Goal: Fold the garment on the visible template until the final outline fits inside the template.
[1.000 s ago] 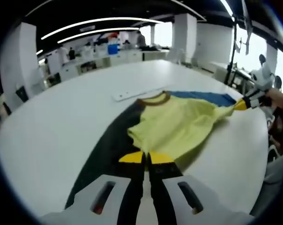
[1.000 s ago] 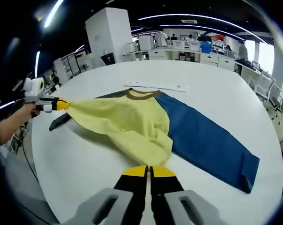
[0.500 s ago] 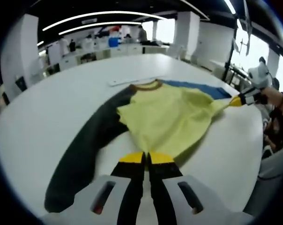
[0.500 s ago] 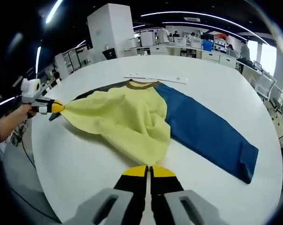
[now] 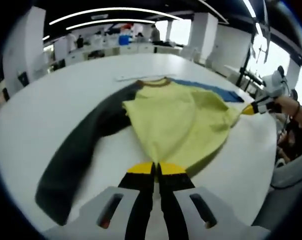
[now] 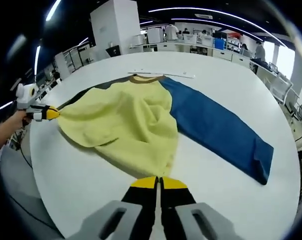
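1. Garment (image 5: 178,120): a yellow-bodied top with a brown collar, one dark grey sleeve and one blue sleeve, lies spread on the round white table (image 5: 56,105), filling the middle of both views.
2. In the left gripper view the dark sleeve (image 5: 78,147) runs from the collar near the upper centre down to the lower left of the frame, lying flat on the table.
3. In the right gripper view the blue sleeve (image 6: 216,127) stretches from the collar (image 6: 143,77) at upper centre down to the right edge of the frame, also flat.
4. The yellow body (image 6: 128,125) is rumpled, with folds across its middle, and its lower hem is pulled out between the two grippers.
5. Left gripper (image 5: 156,168): its yellow-tipped jaws stand closed together at the bottom centre of the left gripper view, pinching the near hem corner of the garment. The same gripper appears at the left edge of the right gripper view (image 6: 50,114), held by a hand (image 6: 8,129), with the cloth drawn to its tip.
6. Right gripper (image 6: 158,182): its jaws are likewise pressed together on the yellow hem at the bottom centre of the right gripper view; in the left gripper view it sits at the right edge (image 5: 250,108), gripping the other hem corner.
7. A long white strip (image 6: 161,74) lies on the table just beyond the collar.
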Tool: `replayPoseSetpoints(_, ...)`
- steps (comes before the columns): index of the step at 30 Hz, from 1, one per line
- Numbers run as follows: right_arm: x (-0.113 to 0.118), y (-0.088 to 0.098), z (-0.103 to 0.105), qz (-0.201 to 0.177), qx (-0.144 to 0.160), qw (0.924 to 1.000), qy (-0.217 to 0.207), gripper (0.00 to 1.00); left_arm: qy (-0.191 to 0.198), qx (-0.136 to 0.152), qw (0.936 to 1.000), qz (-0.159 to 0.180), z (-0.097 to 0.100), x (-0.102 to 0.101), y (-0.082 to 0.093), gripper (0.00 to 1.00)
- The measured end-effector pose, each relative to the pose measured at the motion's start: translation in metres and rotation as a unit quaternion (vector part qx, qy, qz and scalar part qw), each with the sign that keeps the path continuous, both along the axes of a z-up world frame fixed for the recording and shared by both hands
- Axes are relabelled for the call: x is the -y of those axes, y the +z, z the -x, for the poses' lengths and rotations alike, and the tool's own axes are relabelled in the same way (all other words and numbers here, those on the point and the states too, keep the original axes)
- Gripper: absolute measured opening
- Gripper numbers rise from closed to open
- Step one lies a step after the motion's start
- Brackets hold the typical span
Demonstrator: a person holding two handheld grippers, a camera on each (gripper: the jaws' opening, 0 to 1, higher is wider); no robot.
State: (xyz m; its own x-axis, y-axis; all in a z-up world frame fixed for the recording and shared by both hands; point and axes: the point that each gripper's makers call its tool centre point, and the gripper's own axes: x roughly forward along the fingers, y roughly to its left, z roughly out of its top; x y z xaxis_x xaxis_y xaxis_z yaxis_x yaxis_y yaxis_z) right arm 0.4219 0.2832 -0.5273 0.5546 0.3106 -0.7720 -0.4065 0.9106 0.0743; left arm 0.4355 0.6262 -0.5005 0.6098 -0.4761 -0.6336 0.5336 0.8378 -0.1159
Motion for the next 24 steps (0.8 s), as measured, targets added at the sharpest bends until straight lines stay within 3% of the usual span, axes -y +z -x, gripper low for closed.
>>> replayPoseSetpoints(7, 0.003, -0.003, 0.007, -0.01, -0.004, 0.9999, -0.012, 0.0, 0.009, -0.01, 0.9999, 0.01, 0.01, 0.0, -0.004, 0.0)
replayPoseSetpoints(16, 0.009, -0.013, 0.009, -0.009, -0.015, 0.9997, -0.019, 0.0, 0.0, -0.025, 0.9997, -0.008, 0.023, 0.002, -0.022, 0.0)
replayPoseSetpoints(24, 0.012, -0.016, 0.015, -0.03, -0.041, 0.9977, -0.044, 0.02, -0.001, -0.034, 0.9994, -0.007, 0.03, 0.002, -0.026, 0.0)
